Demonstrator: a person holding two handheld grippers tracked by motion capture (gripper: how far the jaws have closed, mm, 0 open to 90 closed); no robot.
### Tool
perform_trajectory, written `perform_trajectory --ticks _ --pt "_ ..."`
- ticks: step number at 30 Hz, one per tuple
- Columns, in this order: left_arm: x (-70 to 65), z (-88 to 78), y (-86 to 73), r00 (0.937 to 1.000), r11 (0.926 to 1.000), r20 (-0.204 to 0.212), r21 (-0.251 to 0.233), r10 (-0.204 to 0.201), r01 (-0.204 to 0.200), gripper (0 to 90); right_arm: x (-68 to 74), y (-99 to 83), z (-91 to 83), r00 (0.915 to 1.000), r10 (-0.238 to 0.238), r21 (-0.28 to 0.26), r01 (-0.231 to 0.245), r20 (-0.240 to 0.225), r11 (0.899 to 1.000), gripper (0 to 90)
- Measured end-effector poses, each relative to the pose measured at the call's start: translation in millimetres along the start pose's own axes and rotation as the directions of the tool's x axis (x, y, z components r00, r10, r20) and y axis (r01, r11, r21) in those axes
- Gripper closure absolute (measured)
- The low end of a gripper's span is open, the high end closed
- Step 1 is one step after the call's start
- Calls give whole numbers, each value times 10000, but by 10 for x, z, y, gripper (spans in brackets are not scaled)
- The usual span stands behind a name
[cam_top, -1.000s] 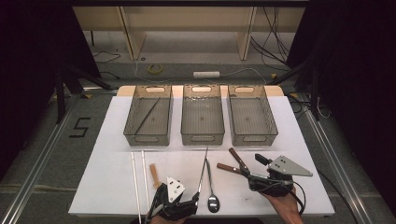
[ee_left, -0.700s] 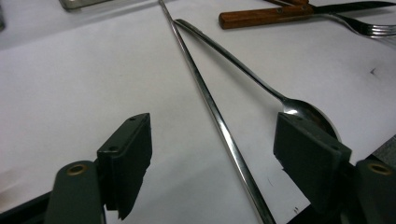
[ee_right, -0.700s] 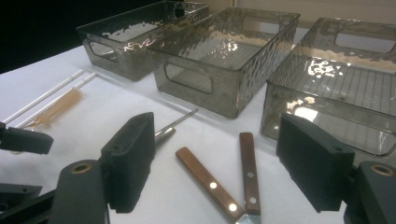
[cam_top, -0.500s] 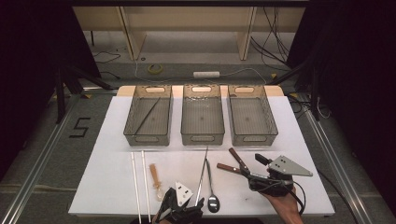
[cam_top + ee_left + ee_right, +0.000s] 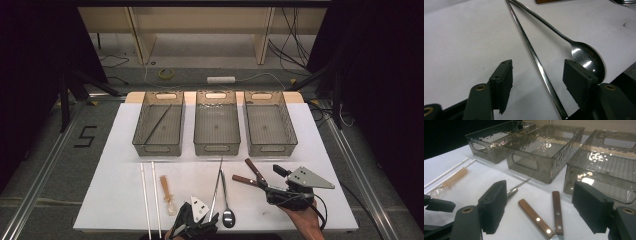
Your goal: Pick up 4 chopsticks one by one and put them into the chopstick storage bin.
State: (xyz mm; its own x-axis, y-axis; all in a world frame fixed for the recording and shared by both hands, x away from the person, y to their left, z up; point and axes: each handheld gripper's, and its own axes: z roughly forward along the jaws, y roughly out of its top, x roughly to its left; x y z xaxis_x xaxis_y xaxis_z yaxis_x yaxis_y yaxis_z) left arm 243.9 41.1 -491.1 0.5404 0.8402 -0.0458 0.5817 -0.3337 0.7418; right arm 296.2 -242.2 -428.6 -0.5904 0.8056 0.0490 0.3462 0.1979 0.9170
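Left gripper view is showing the left gripper (image 5: 537, 82) at the near edge of the table (image 5: 115, 200), its jaws just closing in around the metal chopstick (image 5: 531, 50) without yet touching it, the spoon (image 5: 586, 56) lying just right of it, so the pick-up is only starting. High view is showing the right gripper (image 5: 272, 182) waiting spread over the wooden-handled knives (image 5: 252, 175), and farther off three bins (image 5: 215, 122), the left one already holding a dark stick (image 5: 157, 125).
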Motion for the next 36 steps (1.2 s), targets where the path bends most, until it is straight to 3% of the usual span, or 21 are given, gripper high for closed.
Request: perform_trajectory --ticks 17,21,26,33,36 --pt "-62 34 -44 9995 9995 -92 11 310 -310 589 -4 0 -1 10000 29 -3 -29 7 10000 293" --pt "-48 35 -40 9995 9995 -51 32 303 -303 636 -4 -1 -2 10000 44 -4 -44 31 10000 293" --pt "-12 37 -38 9997 9997 -105 3 243 -243 760 -4 -1 -3 10000 41 -14 -40 37 10000 293" --pt "15 33 -31 9998 9998 -71 25 199 -199 794 -6 -2 -3 10000 42 -14 -42 38 10000 293" --pt "40 30 -32 9999 10000 -103 13 -14 14 808 -5 -1 -2 10000 33 1 -33 40 10000 293"
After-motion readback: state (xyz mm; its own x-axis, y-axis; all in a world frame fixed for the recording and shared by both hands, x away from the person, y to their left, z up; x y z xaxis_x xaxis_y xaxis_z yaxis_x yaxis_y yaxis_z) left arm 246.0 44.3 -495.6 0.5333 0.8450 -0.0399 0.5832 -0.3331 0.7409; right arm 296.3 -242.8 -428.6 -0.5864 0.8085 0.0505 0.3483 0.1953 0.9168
